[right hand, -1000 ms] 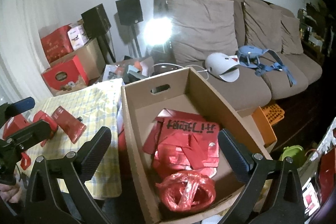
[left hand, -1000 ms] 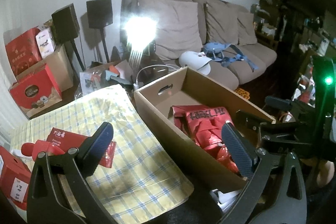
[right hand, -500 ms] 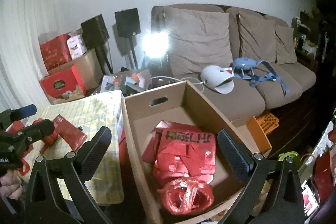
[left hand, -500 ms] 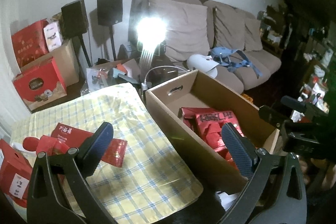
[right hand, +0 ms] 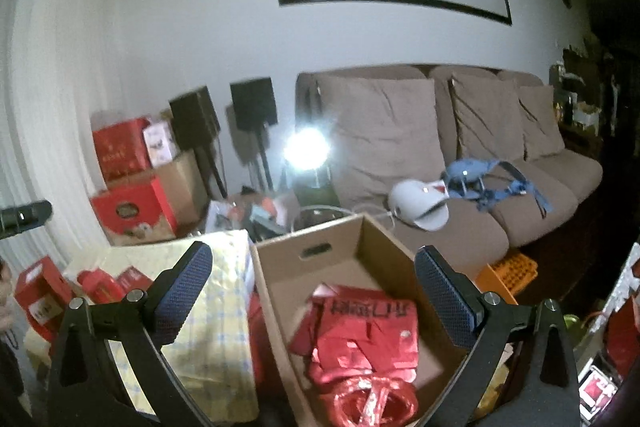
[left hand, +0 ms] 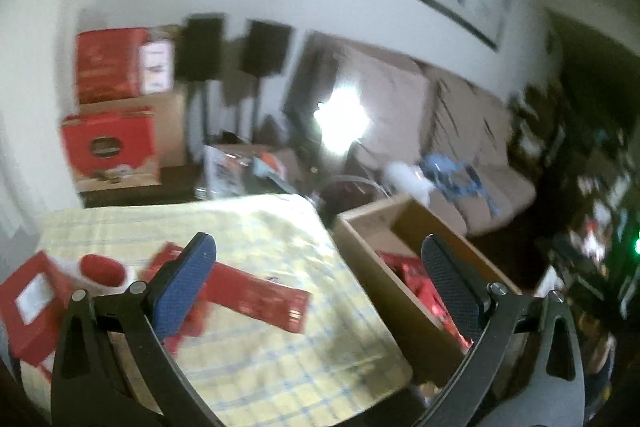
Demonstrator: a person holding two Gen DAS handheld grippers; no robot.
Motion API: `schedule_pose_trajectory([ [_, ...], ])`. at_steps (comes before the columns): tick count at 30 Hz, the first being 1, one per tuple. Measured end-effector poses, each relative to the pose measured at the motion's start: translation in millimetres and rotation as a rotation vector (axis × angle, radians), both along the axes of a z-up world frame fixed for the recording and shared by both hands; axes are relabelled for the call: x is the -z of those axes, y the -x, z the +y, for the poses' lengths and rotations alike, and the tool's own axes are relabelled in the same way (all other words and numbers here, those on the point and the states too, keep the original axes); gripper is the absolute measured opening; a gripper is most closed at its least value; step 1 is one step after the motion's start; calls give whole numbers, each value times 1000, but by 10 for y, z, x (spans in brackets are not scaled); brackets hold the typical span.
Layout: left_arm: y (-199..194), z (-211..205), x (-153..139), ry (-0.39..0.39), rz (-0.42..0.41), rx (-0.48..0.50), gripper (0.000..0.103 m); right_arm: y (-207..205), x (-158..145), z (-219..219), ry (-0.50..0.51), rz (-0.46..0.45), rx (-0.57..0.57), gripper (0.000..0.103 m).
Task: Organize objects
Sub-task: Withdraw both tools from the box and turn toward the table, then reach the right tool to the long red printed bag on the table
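— Left wrist view: what's showing?
— Left gripper (left hand: 320, 281) is hanging wide open, empty, over a blurry, seemingly flat red packet (left hand: 256, 297) at 9 o'clock.
— Right?
— Right gripper (right hand: 314, 293) is gaping over the cardboard box (right hand: 276, 279), red packets (right hand: 360, 335) lying inside.

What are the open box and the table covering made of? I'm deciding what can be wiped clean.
The open box looks like matte brown corrugated cardboard, with a punched hand slot and folded walls. The table covering appears to be a yellow-checked cloth, possibly coated: it drapes and creases, with slight sheen.
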State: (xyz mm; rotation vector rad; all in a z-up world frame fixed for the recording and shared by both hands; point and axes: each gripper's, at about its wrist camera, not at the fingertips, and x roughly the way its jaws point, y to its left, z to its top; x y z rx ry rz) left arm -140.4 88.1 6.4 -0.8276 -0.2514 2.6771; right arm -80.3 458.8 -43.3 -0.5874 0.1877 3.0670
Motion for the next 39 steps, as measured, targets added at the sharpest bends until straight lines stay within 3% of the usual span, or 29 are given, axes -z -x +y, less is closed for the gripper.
schedule_pose_trajectory([
  [5,17,-731,13,-80,-23,-156,103,50,35,-114,-6,-10,-38,102],
  [8,23,-949,164,-105,-65,-188,103,151,163,-271,-14,-56,-87,102],
  [14,121,-1127,376,-51,-125,-215,103,354,565,-821,-69,-186,-229,102],
  [19,211,-1354,515,-64,-189,-251,103,461,902,-1285,-103,-274,-318,102],
  [22,245,-1438,574,-95,-209,-275,103,542,1091,-1486,-99,-307,-363,102],
  [25,258,-1432,580,-160,-203,-232,103,699,1306,-1634,-143,-364,-368,102],
  [31,323,-1324,612,-90,-220,-188,103,951,1501,-1958,-274,-411,-470,102],
  [39,443,-1286,847,-108,-271,-207,103,1520,1643,-2396,-282,-461,-566,102],
])
